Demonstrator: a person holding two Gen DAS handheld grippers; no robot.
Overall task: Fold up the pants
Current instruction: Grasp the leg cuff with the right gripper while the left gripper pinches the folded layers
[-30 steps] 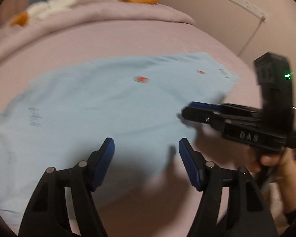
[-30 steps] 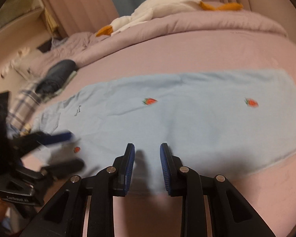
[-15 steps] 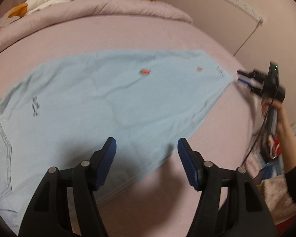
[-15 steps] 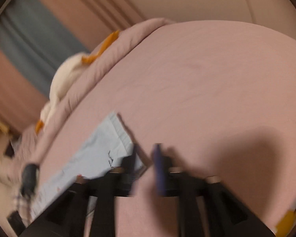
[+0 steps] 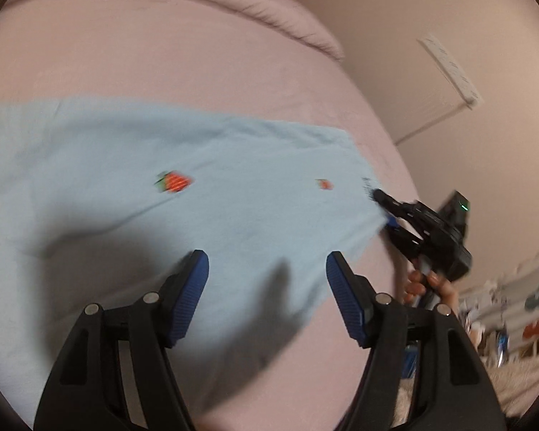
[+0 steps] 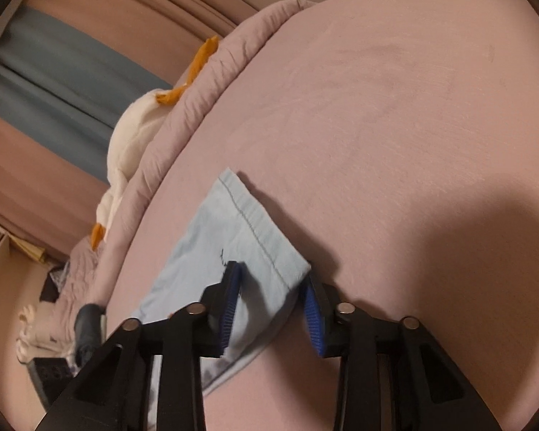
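Since a second ago my right gripper [image 6: 269, 298] has swung from mid-leg to the pants [image 5: 133, 194] hem corner, jaws just closing.

Nearest, my left gripper [image 5: 266, 269] hovers spread above the pale-blue pants, flat on the pink bed [image 5: 161, 54]. Right pads straddle the hem; grip uncertain. Dark writing there is unreadable.

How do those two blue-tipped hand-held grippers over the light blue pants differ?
The left hand-held gripper stands wide open; the right hand-held gripper is narrower, and its jaws have just been closing. The left hovers over the near edge of the pants with nothing between its fingers; the right straddles the hem corner, cloth between its fingers but not pinched. Both have black frames and blue pads.
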